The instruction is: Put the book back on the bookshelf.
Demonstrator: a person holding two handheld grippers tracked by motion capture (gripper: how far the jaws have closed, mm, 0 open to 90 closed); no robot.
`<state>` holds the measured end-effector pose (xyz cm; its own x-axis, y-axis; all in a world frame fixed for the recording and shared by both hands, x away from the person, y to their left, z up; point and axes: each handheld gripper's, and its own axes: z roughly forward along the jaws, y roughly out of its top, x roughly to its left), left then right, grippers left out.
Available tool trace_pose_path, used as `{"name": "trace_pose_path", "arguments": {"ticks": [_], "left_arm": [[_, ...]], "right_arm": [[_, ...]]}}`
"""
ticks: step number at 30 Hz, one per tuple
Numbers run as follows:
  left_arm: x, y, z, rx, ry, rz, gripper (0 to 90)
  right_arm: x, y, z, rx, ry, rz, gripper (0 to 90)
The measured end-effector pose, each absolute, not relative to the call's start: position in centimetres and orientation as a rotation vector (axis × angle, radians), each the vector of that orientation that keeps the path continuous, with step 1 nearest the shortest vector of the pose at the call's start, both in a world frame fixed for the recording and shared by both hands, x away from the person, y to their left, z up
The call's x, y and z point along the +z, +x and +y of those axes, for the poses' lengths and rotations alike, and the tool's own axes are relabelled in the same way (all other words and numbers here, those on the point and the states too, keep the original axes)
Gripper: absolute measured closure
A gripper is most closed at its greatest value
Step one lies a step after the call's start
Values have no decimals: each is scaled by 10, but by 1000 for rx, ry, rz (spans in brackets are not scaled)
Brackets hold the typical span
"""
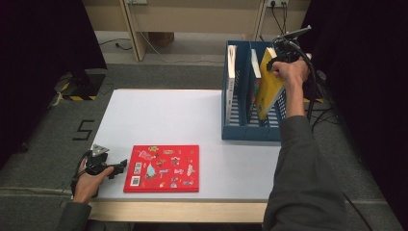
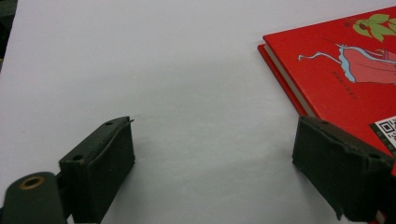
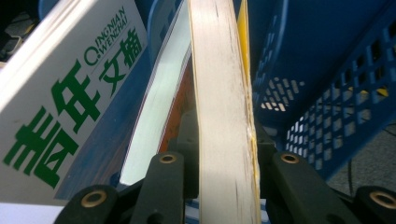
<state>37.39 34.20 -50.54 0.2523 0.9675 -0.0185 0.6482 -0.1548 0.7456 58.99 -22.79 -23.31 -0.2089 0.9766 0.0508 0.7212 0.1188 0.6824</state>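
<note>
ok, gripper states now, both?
Left gripper: open, empty, beside the red book.
Right gripper: shut on the yellow book, at the blue rack.

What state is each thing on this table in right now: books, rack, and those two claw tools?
Yellow book: held tilted, lower end inside the rack.
Red book: flat on the table, closed.
Rack: upright, books standing in its slots.
White book: upright in the rack's left slot.
Right gripper: shut on the yellow book.
Left gripper: open, beside the red book.

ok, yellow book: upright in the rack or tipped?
Tipped. The yellow book leans in the blue rack, lower end inside, top clamped by the right gripper.
</note>
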Motion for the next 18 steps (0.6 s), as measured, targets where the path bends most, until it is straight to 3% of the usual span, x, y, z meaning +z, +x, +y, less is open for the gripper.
{"name": "trace_pose_path", "arguments": {"ticks": [18], "left_arm": [[-505, 374, 342, 639, 1888, 1467, 112]], "right_arm": [[-284, 608, -224, 795, 1679, 2041, 719]]}}
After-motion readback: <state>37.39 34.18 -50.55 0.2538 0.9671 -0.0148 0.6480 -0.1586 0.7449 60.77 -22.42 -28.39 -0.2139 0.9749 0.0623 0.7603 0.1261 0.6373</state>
